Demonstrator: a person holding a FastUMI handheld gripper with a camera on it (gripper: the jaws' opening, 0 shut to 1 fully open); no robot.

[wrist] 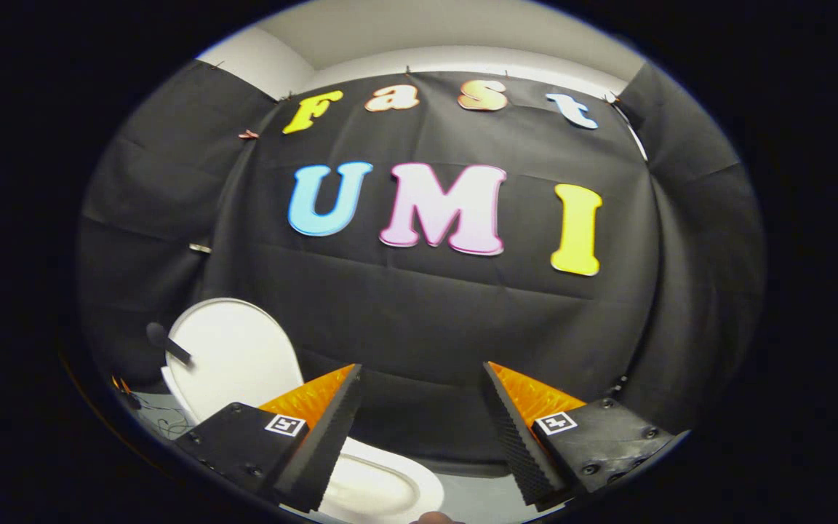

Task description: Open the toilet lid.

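Observation:
A white toilet stands low against the black cloth wall. Its lid (233, 356) is raised upright, leaning back toward the wall, just beyond my left finger (321, 429). Below it the white seat and bowl (375, 484) lie under and between the fingers. My gripper (423, 375) is open, held above the bowl, with nothing between its fingers. A dark handle-like rod (168, 343) sticks out beside the raised lid's left edge.
The black cloth wall (419, 313) rises close ahead and wraps round both sides. Grey floor (477, 491) shows right of the bowl. Some wires and small items (153, 418) lie on the floor left of the toilet.

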